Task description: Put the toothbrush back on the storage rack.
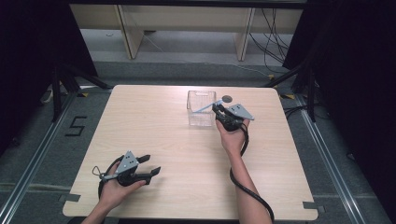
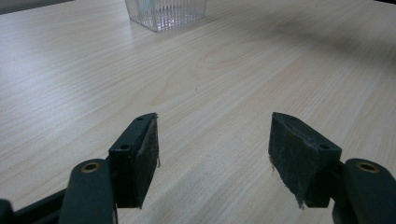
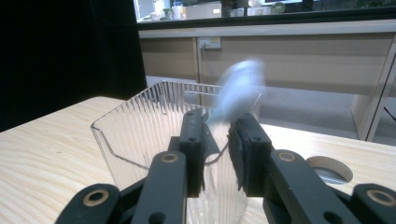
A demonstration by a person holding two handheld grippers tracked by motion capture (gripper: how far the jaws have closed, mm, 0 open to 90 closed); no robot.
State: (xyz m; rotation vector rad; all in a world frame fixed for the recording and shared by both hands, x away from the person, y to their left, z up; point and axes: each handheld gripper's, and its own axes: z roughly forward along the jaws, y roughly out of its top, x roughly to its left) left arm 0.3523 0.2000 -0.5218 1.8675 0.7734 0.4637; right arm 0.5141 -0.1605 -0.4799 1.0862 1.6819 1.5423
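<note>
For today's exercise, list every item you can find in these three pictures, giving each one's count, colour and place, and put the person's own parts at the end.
Clear ribbed plastic box: one, see-through, far middle of table.
Light blue thin stick-like thing: one, pale blue, blurred, slanting from the right gripper's jaws into the box.
Light wooden table: one, pale wood, round hole beside the box.
Wooden bench legs: beige, on the floor behind the table.
Left gripper: one, black, jaws wide apart, near left of table.
Right gripper: one, black, at the box's rim.
Hands: two, one per gripper.
</note>
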